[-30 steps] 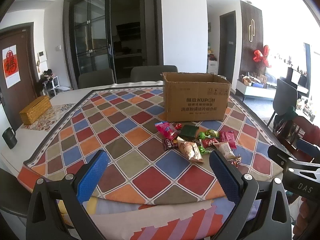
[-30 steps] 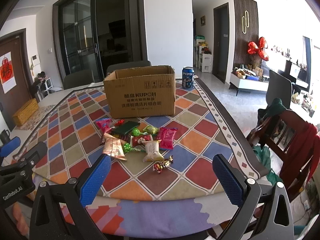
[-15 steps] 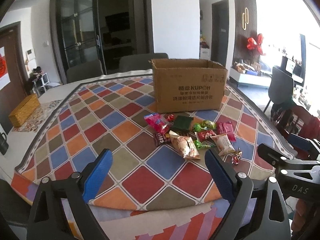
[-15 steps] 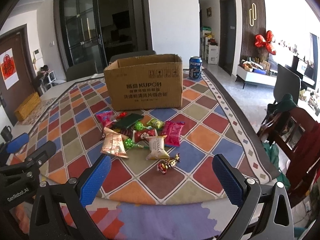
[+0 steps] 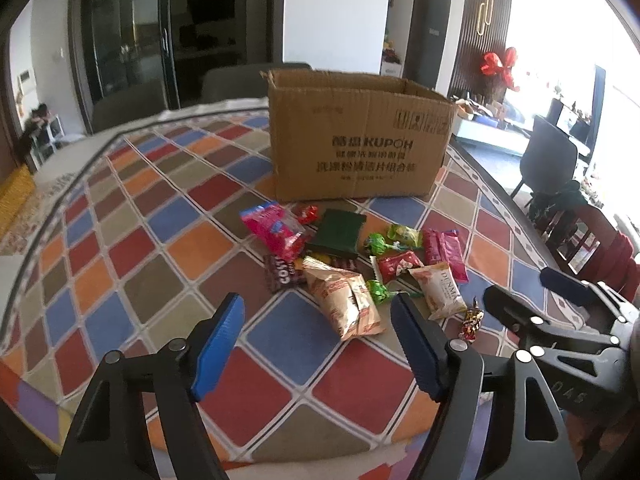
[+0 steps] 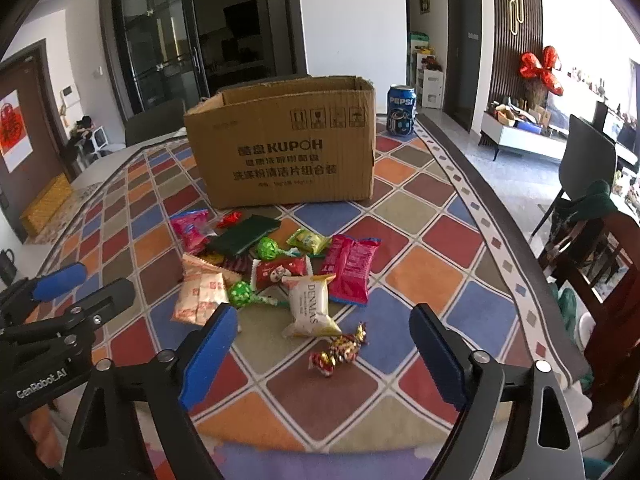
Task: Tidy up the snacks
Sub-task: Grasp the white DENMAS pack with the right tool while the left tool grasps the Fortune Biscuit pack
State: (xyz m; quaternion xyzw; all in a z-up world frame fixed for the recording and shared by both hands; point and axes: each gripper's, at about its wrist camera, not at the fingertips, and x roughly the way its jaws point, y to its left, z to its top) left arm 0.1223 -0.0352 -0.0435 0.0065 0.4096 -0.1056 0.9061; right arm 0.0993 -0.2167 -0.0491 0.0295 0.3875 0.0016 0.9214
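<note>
Just ahead of the left hand-held gripper [image 5: 316, 330] sits the snack pile [image 5: 352, 264], dumped loose on the bench [image 5: 120, 240] in front of the open cardboard box [image 5: 360, 140], presumably where it all goes. Both it and the right hand-held gripper [image 6: 320, 344] have been narrowing, jaws apart, nothing between them yet.

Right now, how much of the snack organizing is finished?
Nothing looks packed yet: the snacks all lie loose on the tablecloth in front of the cardboard box. Both tools are empty; the left tool and right tool, jaws just narrowing, hang over the pile. Every packet is left.
</note>
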